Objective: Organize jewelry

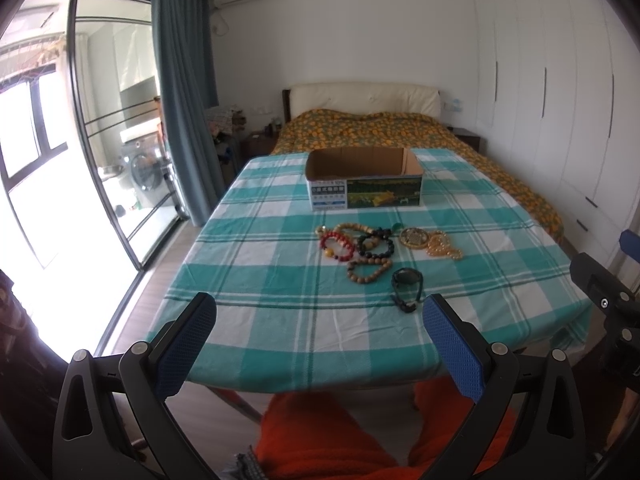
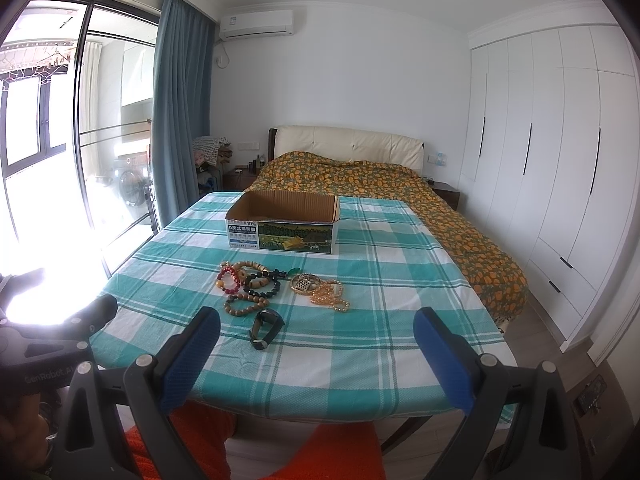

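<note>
A pile of jewelry lies mid-table on the teal checked cloth: a red bead bracelet [image 1: 336, 242] [image 2: 229, 278], a black bead bracelet [image 1: 375, 245] [image 2: 262, 285], a brown wooden bead bracelet [image 1: 369, 271] [image 2: 245, 304], a gold pendant [image 1: 415, 238] [image 2: 305, 283], an amber bead string [image 1: 445, 249] [image 2: 330, 299] and a black watch [image 1: 407, 286] [image 2: 266, 327]. An open cardboard box [image 1: 363, 178] [image 2: 283, 220] stands behind them. My left gripper [image 1: 320, 320] is open and empty over the near table edge. My right gripper [image 2: 318, 330] is open and empty, just short of the watch.
The table [image 1: 280, 340] [image 2: 400, 360] stands at the foot of a bed with an orange-patterned cover [image 1: 380, 128]. White wardrobes [image 2: 560, 160] line the right wall. A glass sliding door [image 1: 100, 140] and blue curtain are at left. Orange-clad knees [image 1: 328, 432] show below the table edge.
</note>
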Demonstrator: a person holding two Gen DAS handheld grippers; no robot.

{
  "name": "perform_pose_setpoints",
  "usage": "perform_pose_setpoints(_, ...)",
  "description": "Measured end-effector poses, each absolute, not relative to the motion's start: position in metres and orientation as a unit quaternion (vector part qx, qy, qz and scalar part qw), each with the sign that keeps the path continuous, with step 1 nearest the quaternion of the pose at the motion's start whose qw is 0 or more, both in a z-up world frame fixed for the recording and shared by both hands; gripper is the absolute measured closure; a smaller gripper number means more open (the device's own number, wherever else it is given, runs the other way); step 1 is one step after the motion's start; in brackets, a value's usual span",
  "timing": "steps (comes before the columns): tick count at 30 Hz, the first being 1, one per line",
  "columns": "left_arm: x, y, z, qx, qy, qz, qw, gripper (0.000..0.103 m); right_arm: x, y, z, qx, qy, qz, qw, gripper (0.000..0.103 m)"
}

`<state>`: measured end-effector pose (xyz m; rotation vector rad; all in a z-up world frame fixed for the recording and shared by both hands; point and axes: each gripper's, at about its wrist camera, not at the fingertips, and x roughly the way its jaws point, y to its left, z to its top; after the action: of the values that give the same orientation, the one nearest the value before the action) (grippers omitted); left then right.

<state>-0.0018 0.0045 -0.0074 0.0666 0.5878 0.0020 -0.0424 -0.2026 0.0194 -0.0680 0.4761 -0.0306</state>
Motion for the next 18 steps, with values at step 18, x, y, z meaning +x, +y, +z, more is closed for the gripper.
perform_pose_setpoints(18, 0.0002, -0.0014, -0.0082, 0.048, 0.295, 0.016, 0.954, 0.000, -0.0422, -0.2008, 0.0132, -0.031, 0.237, -0.009, 0.971, 0.004)
